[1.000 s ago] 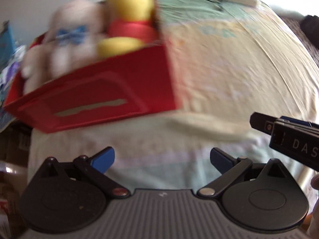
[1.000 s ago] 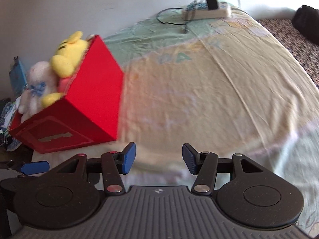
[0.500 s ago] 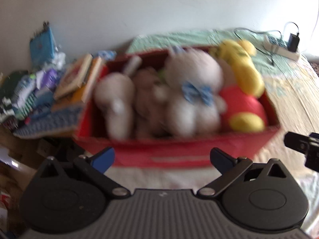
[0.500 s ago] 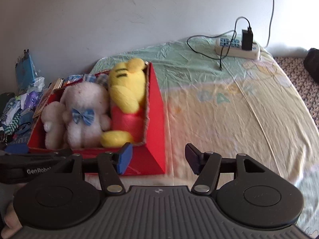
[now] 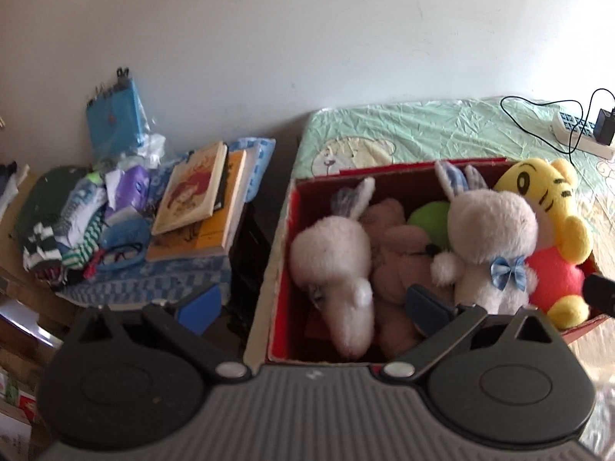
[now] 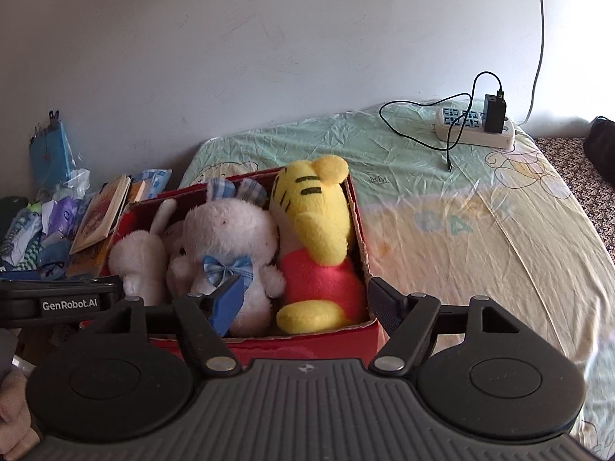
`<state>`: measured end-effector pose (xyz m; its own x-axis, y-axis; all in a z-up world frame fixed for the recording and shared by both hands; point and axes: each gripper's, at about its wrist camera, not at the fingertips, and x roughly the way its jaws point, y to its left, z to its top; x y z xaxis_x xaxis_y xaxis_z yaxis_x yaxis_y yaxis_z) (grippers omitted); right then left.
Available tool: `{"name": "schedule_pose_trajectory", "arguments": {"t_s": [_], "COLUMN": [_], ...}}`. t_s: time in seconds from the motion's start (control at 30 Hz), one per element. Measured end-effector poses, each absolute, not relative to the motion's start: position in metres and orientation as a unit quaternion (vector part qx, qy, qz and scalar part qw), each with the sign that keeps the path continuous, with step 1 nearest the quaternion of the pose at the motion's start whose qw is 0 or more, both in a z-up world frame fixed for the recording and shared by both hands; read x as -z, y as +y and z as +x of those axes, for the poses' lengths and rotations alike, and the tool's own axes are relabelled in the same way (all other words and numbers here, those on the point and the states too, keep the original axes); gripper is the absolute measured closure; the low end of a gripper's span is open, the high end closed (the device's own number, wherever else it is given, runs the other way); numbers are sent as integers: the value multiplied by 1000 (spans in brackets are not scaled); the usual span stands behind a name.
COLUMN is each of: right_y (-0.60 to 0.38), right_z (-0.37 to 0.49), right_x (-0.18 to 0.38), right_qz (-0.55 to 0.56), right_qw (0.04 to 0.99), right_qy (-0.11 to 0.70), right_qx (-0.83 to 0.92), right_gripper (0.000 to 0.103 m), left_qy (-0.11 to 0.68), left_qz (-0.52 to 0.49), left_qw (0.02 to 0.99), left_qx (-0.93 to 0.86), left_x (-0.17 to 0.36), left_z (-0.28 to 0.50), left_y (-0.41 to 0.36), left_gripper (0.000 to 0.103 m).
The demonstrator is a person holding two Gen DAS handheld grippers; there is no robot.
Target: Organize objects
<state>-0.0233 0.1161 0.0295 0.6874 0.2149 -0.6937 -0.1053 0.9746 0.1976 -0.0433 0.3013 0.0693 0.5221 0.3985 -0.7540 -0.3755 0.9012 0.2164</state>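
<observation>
Several soft toys fill a red box (image 6: 269, 342) at the bed's (image 6: 480, 238) left edge: a yellow tiger (image 6: 311, 223) at the right end, a white rabbit (image 6: 226, 242) beside it. The right gripper (image 6: 303, 307), jaws just opened wide, holds nothing. The left gripper (image 5: 313, 307) hangs over the box, jaws apart, empty. Books (image 5: 196, 207) lie left of the box.

One red box (image 6: 338, 340); five plush toys (image 5: 492, 230); two books (image 5: 192, 192); one power strip (image 6: 474, 126)
</observation>
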Motion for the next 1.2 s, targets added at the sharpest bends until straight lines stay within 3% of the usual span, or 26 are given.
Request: {"name": "schedule_pose_trajectory", "arguments": {"t_s": [0.5, 1.2], "right_y": [124, 120], "right_z": [-23, 2], "right_x": [-26, -11], "right_qz": [58, 77], "right_qw": [920, 917], "right_qy": [386, 387], "right_qx": [-34, -60], "right_gripper": [29, 36], "left_qy": [445, 465], "left_qz": [-6, -35], "left_qw": [878, 867], "left_qx": [-176, -178], "left_x": [-46, -19], "left_z": [-45, -18], "left_y": [289, 296], "left_gripper": [2, 2]}}
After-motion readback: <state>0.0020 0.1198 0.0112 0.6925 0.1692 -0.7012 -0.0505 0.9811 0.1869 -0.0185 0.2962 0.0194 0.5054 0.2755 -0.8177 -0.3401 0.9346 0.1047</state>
